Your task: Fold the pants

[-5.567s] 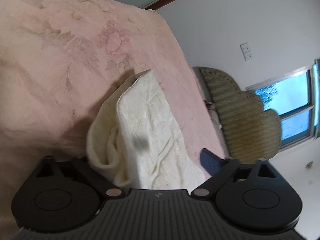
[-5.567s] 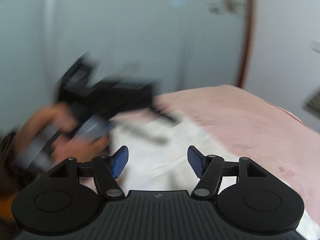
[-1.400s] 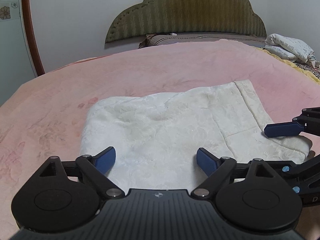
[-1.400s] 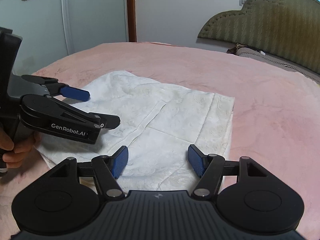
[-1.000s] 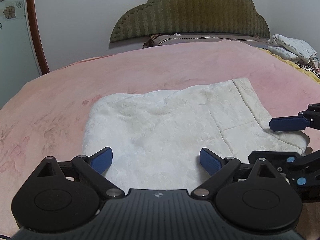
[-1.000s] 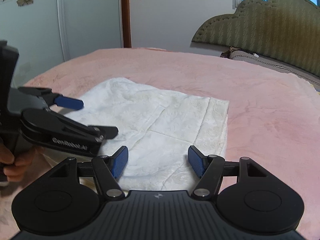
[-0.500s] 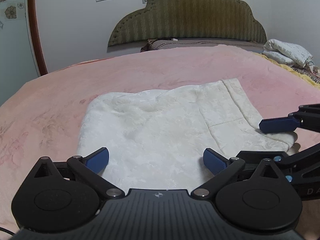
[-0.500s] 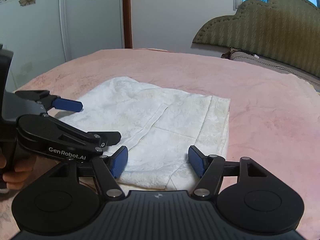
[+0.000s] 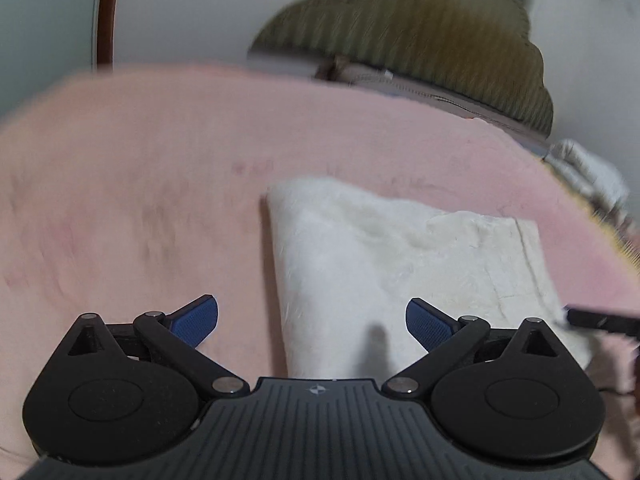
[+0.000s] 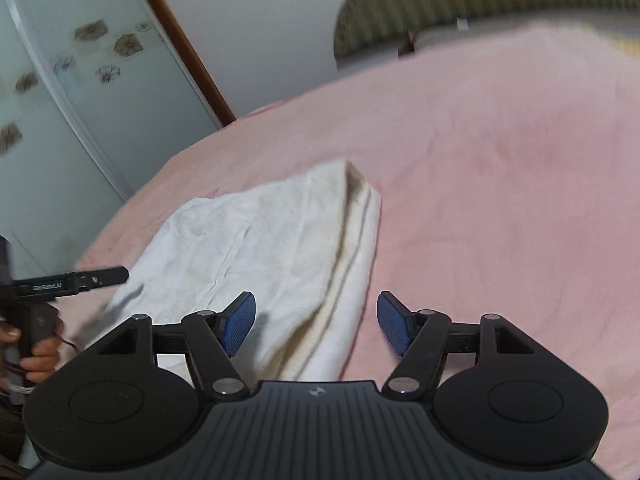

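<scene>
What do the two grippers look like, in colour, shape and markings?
Both look the same. The left gripper and the right gripper have a black ribbed body, two round black discs, black linkage arms with silver pivot pins, and blue textured pads. A small diamond logo sits mid-body. In the right wrist view, the left gripper's side carries white lettering, too blurred to read.
</scene>
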The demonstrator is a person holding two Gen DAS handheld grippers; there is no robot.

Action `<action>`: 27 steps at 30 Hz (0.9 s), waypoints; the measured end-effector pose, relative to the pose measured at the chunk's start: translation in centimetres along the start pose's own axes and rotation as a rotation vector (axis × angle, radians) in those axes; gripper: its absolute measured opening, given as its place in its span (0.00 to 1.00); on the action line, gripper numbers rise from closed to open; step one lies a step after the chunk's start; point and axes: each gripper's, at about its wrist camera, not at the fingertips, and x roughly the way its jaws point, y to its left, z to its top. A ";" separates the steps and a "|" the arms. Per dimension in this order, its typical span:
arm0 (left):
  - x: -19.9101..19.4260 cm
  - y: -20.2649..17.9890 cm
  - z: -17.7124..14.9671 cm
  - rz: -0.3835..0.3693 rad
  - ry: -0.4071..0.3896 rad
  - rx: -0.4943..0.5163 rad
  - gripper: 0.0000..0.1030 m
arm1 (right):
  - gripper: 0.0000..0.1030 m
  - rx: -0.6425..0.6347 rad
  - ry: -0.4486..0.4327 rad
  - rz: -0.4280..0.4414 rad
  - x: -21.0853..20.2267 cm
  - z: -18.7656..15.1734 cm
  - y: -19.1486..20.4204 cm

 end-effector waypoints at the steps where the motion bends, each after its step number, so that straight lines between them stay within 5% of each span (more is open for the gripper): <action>1: 0.4 1.4 0.1 -0.065 0.032 -0.070 0.97 | 0.65 0.034 0.016 0.037 0.3 0.0 -0.7; 4: 2.1 4.7 0.4 -0.246 0.112 -0.243 0.98 | 0.66 0.108 0.059 0.159 1.3 0.3 -2.5; 11: 5.3 6.5 1.2 -0.536 0.201 -0.327 0.98 | 0.67 0.225 0.156 0.446 3.6 2.2 -6.3; 16: 6.5 5.0 1.4 -0.561 0.197 -0.276 0.96 | 0.67 0.242 0.175 0.549 5.6 3.3 -6.8; 21: 7.3 3.0 1.4 -0.514 0.173 -0.241 0.92 | 0.65 0.189 0.182 0.523 7.2 4.1 -5.2; 22: 7.3 2.4 1.5 -0.488 0.163 -0.224 0.88 | 0.62 0.160 0.185 0.492 7.4 4.3 -4.6; 24: 7.0 1.5 1.3 -0.413 0.146 -0.167 0.68 | 0.37 0.094 0.199 0.388 7.4 4.3 -3.5; 27: 6.1 0.8 1.0 -0.296 0.115 -0.060 0.44 | 0.33 0.060 0.183 0.324 6.8 3.9 -2.8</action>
